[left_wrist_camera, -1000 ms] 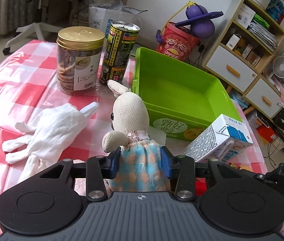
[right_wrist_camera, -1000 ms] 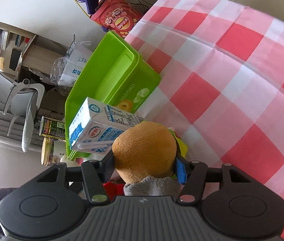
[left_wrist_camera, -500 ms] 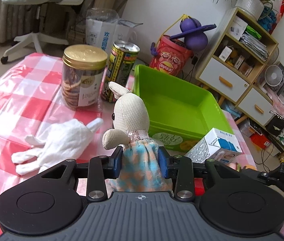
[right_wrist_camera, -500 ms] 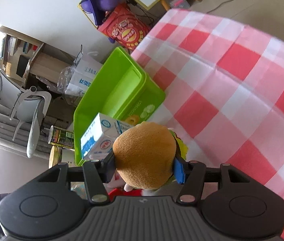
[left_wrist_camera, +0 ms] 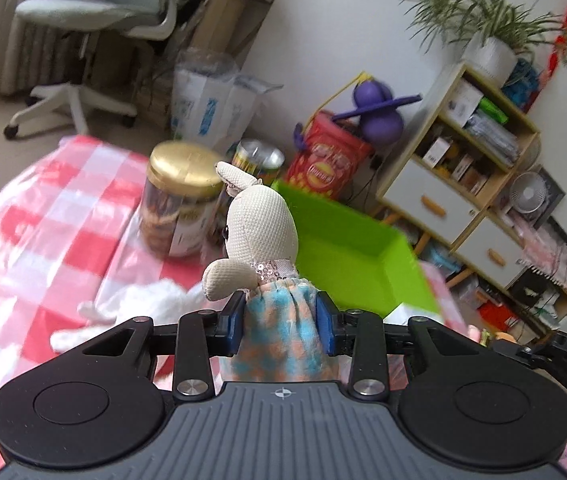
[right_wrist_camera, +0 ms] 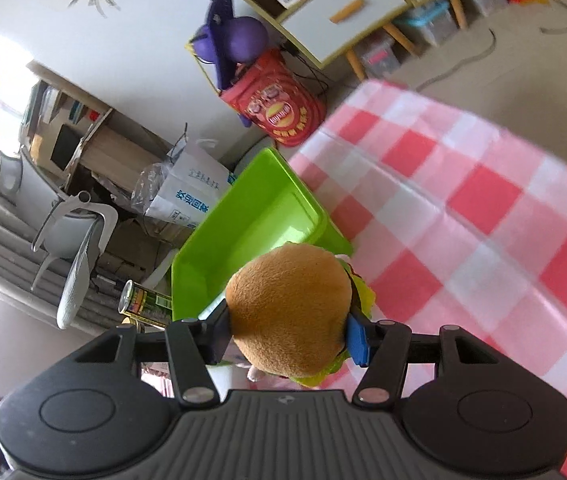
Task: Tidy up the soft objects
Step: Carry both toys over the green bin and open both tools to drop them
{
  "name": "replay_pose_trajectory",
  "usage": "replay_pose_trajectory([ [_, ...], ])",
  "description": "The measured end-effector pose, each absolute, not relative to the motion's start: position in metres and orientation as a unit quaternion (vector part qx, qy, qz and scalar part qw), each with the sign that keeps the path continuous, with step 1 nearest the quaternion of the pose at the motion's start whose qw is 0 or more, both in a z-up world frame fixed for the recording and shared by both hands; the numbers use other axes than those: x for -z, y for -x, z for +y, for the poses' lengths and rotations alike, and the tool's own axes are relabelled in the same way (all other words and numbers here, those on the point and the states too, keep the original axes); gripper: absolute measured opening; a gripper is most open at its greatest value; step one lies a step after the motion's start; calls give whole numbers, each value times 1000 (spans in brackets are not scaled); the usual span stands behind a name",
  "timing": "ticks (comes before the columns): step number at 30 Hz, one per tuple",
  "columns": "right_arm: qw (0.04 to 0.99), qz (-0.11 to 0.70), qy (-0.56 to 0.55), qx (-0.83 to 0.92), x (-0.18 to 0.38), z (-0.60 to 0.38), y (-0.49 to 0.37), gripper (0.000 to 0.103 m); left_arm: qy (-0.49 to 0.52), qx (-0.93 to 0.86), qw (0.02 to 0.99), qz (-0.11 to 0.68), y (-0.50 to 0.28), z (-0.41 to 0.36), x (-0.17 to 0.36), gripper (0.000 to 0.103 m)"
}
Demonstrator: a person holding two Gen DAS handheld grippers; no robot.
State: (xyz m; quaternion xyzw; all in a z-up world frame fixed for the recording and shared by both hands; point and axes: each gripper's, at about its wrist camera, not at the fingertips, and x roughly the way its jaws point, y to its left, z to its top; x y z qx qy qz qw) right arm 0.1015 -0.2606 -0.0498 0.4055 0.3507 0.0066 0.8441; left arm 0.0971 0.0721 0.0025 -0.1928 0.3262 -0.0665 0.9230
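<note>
Each claw grips a toy, the left claw (left_wrist_camera: 279,318) a rabbit doll (left_wrist_camera: 261,248), the right claw (right_wrist_camera: 289,332) a plush burger (right_wrist_camera: 289,312), so the carrying step seems in hand, and next both need lowering into the green bin (left_wrist_camera: 347,256) before letting go.

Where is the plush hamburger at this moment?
In the right wrist view, the plush hamburger is clamped in the right gripper, above the near end of the green bin.
</note>
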Motion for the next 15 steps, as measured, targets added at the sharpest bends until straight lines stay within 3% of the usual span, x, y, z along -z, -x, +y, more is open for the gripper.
replay_pose_trajectory([
  [8, 867, 329, -372, -39, 22, -259, -152, 40, 156, 95, 931, 315, -137, 53, -32, 36],
  [15, 865, 311, -386, -81, 43, -266, -194, 40, 104, 128, 943, 289, -187, 18, -33, 36],
])
